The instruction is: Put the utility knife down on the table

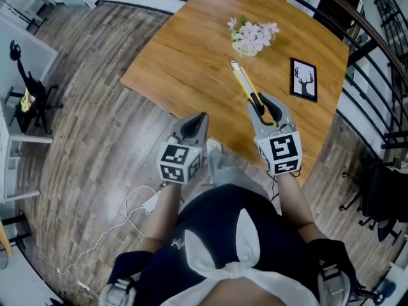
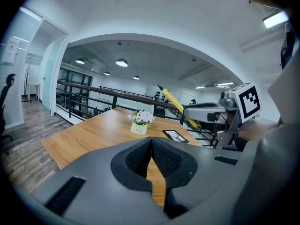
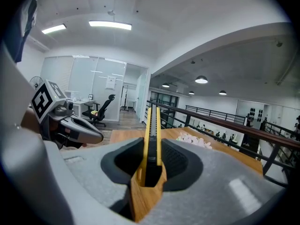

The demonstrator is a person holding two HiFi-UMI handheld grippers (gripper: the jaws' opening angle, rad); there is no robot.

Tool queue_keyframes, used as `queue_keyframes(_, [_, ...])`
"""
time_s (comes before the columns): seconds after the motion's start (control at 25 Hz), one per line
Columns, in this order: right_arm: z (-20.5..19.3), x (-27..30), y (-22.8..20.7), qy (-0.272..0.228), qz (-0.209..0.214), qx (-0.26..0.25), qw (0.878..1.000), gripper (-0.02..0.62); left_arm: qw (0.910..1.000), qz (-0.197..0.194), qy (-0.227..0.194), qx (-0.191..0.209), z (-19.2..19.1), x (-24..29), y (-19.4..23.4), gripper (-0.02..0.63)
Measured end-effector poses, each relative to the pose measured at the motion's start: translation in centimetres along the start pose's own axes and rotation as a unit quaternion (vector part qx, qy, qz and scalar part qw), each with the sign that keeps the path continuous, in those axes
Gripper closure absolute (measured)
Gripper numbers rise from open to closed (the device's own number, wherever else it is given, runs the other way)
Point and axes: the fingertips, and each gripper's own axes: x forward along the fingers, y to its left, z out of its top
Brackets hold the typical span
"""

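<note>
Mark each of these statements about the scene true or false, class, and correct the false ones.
1. The right tool grips a yellow utility knife. True.
2. The left tool holds a pen. False: its jaws are together with nothing between them.
3. The knife lies flat on the table. False: the right tool holds it in the air, with its far end tilted upward.
4. A small pot of pink flowers stands on the table. True.
5. The framed picture on the table shows a deer with antlers. True.
</note>
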Motion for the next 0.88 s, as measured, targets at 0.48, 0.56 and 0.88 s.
queue_keyframes(0.48, [-0.9, 2.2, -0.4, 0.012, 0.004, 0.006, 1.000, 0.480, 1.0000, 0.000, 0.004, -0.004, -0.2, 1.4, 1.4, 0.589])
queue_keyframes(0.56, [-1.0, 2.5, -0.4, 0.014, 0.006, 0.006, 1.000, 0.480, 1.0000, 0.001, 0.001, -0.005, -0.2, 1.7, 1.7, 0.588])
queue_keyframes(0.88, [-1.7, 3.7, 0.1, 0.023, 0.016, 0.014, 1.000, 0.480, 0.9999, 0.001, 0.011, -0.013, -0.9, 2.4, 2.6, 0.588])
